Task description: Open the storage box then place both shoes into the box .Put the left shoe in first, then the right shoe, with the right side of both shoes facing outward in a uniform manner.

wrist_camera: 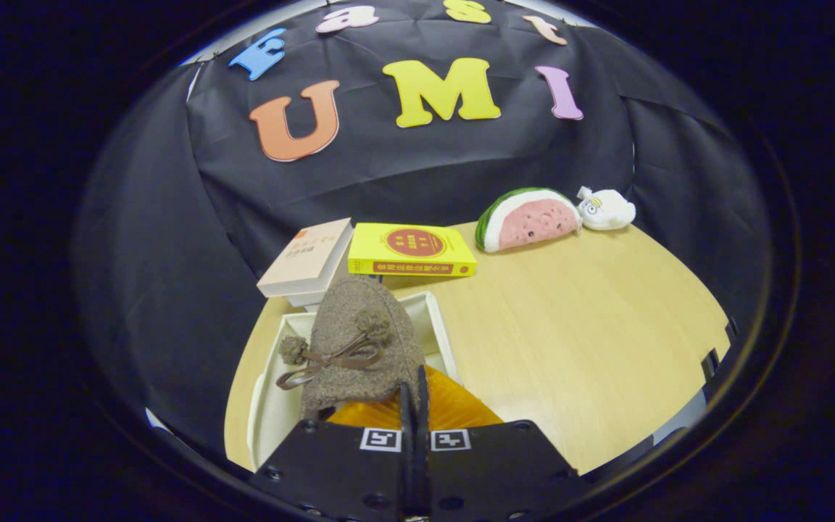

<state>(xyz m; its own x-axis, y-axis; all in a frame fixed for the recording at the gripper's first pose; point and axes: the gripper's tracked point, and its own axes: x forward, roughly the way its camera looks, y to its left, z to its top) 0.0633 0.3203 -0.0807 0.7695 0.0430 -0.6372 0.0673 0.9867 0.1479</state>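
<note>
A fuzzy brown-grey shoe point(359, 348) with pompoms on a brown lace and an orange lining point(454, 406) hangs just ahead of my fingers. My gripper point(413, 395) is shut on the shoe, its two fingers pinching the heel rim with almost no gap. The shoe's toe points away from me, over the open white storage box point(438, 319), which lies on the wooden table directly below and beyond the shoe. The box's inside is mostly hidden by the shoe.
Two books stand behind the box: a beige one point(309, 261) and a yellow one point(412, 250). A watermelon-slice plush point(528, 219) and a small white plush point(606, 209) lie at the table's point(591, 333) far right.
</note>
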